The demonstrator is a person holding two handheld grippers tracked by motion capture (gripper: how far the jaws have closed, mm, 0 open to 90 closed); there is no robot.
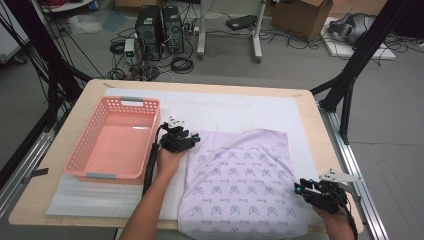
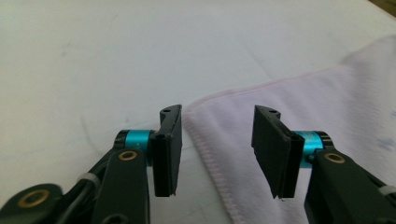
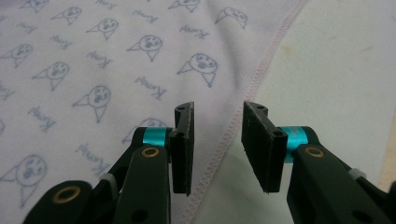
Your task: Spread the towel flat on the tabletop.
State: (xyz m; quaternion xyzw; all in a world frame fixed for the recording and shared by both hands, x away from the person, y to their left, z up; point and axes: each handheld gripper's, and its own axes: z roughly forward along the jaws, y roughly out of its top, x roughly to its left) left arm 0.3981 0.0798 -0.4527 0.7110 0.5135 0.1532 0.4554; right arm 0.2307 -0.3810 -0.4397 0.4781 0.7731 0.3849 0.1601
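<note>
With the printed cloth lying flat toward the tabletop's near right corner, both the left gripper and right gripper stand part-open and empty astride its hem, so closing too high risks missing the thin edge.

The cloth bears a repeated pale blue print: a small face drawing with a short handwritten-style word beside each one. In the right gripper view the word appears to read "Kumy" or something close to it, set at a slant and seen upside down, so the letters cannot be told for certain. In the high view the same print covers the cloth in rows, too small to read. No other writing, number, brand or sign can be read on anything else.
</note>
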